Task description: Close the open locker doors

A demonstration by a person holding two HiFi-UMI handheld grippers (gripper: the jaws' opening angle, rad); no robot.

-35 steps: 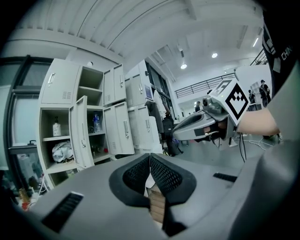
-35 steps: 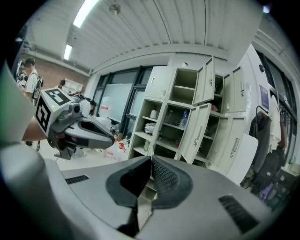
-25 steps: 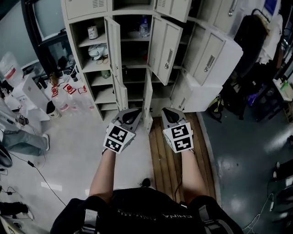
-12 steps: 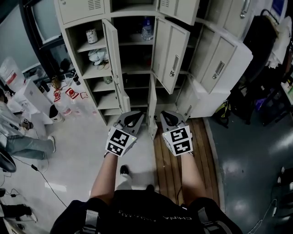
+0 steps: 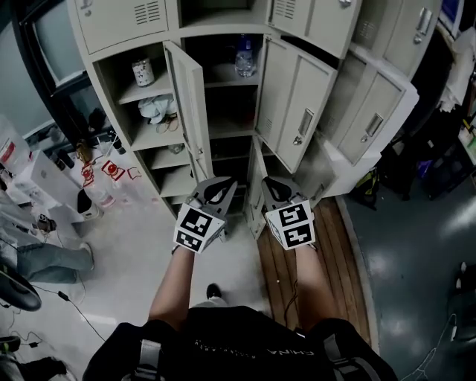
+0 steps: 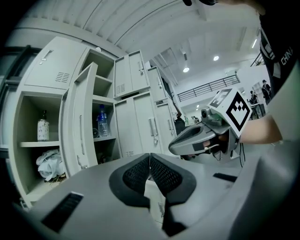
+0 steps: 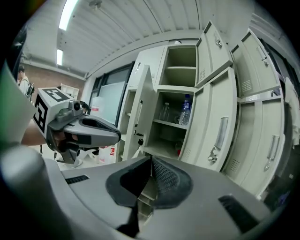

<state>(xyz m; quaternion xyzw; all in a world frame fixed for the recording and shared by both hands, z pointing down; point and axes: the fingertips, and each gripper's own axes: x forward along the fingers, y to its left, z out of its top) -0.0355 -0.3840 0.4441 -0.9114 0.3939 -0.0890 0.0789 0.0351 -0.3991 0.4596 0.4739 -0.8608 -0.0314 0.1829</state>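
1. Near the foot of the lockers, both grippers are held side by side, pointing at the open compartments.
2. Left gripper: jaws clenched together, nothing between them.
3. Right gripper: jaws clenched as well, empty.
4. Two tall doors stand open: the left door and the right door, with a water bottle on the shelf between them.
5. A lower door hangs ajar just ahead of the jaws.

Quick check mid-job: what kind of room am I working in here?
Probably a locker corner of a lab or workshop: a bank of metal lockers with several doors hanging open, a water bottle on a shelf, and plastic bottles on the floor.
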